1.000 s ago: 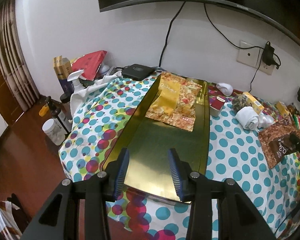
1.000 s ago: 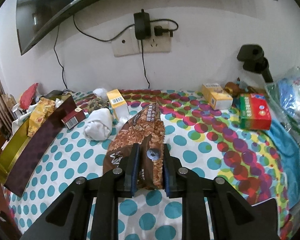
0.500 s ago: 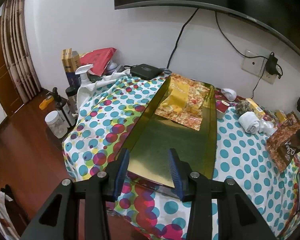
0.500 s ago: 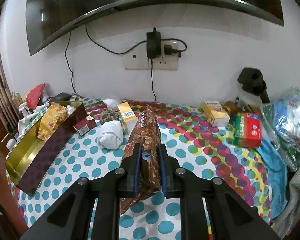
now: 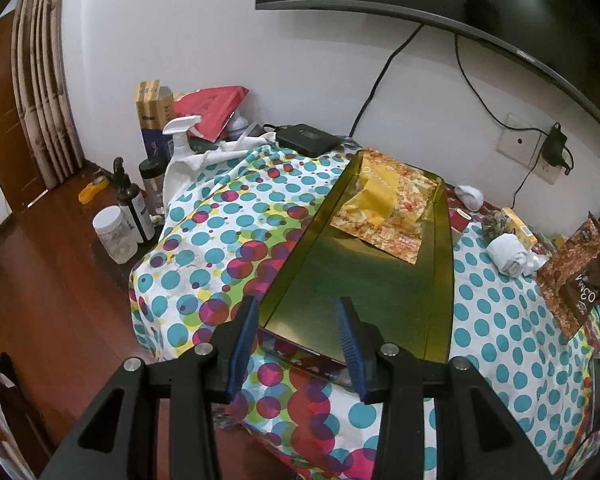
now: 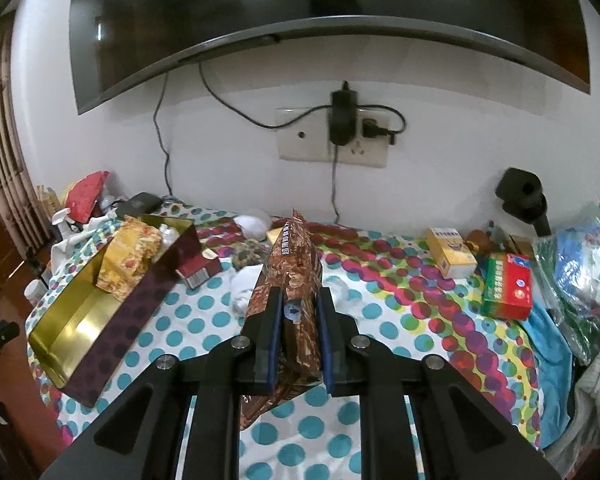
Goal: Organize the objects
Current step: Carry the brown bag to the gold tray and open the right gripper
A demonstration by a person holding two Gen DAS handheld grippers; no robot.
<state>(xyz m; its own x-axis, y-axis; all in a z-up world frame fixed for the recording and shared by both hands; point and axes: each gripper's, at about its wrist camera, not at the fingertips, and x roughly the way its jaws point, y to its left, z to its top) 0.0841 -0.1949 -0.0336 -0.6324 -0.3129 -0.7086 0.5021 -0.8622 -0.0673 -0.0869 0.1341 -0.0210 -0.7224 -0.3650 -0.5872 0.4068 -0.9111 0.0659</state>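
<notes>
Brown pouch (image 6: 296, 280) is clamped in right gripper (image 6: 298, 312), lifted; left gripper (image 5: 296, 332) is wide, empty. Box (image 5: 380, 300) holds one packet (image 5: 384, 204); cartons, sock remain outside.

You have one gold tray (image 6: 76, 322), two snack bags (image 6: 296, 264) (image 6: 130, 258), and three boxes (image 6: 450, 252) (image 6: 508, 286) (image 6: 198, 272).

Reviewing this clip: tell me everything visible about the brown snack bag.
The brown snack bag is a glossy, crinkled foil-like pouch printed with a brown nut-like pattern, white characters near its top and a dark label panel. The right claw is shut on its lower part, holding it upright and clear of the polka-dot tablecloth. In the left wrist view it hangs at the far right, away from the gold tray.
</notes>
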